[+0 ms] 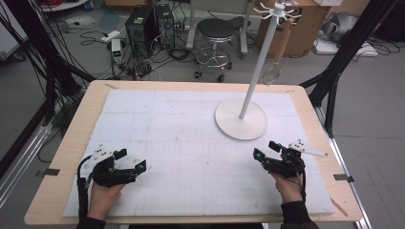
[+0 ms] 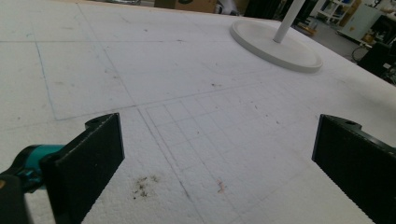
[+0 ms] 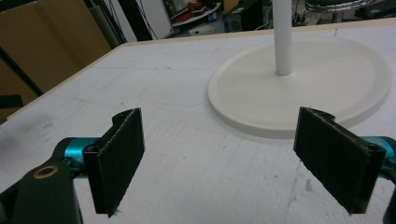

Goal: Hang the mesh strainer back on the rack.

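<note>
While both hands rest low on the table [image 1: 62,157], the white stand [image 1: 240,125] rises at the far right, its pole upright, a wire strainer [image 1: 271,75] hanging from it. The right tool [image 1: 266,150], released, is nearer; the left tool [image 1: 130,160] is released too.

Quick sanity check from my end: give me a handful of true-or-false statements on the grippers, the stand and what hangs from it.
1. Both the left gripper and the right gripper have their jaws apart. True.
2. The right gripper grips the stand's pole. False: its jaws hold nothing; the stand is farther up the mat.
3. A wire strainer hangs from a hook at the top of the stand. True.
4. The stand is nearer the left gripper. False: it stands on the right half of the mat, nearer the right gripper.
5. The strainer lies flat on the mat. False: it hangs in the air.
</note>
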A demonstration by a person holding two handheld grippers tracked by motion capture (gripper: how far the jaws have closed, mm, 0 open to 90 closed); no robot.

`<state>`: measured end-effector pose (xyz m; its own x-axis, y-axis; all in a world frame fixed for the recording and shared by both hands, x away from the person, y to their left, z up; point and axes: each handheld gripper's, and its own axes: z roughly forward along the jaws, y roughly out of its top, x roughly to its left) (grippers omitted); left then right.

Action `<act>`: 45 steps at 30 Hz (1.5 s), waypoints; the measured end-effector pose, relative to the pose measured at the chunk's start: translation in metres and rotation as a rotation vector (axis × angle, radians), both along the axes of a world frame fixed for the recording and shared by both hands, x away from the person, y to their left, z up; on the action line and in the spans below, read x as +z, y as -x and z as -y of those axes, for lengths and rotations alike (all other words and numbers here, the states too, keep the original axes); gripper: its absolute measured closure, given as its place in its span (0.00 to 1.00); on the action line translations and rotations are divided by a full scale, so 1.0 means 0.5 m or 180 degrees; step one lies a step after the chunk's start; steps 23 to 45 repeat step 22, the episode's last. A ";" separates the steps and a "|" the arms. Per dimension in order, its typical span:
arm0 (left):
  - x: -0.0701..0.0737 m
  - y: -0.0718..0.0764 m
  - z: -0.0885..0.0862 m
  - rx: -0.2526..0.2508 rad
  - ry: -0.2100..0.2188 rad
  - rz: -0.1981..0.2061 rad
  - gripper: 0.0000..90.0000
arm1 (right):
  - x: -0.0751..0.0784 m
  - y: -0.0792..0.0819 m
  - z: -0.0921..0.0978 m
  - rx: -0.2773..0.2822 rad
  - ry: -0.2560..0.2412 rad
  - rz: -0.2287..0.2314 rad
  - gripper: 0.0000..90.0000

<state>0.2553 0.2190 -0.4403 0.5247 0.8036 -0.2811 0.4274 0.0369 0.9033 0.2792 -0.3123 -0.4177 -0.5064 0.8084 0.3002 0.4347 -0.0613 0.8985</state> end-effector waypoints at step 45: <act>0.000 0.000 0.001 -0.0004 0.0001 -0.0003 0.03 | -0.008 -0.002 -0.004 0.0004 0.0031 -0.0041 0.18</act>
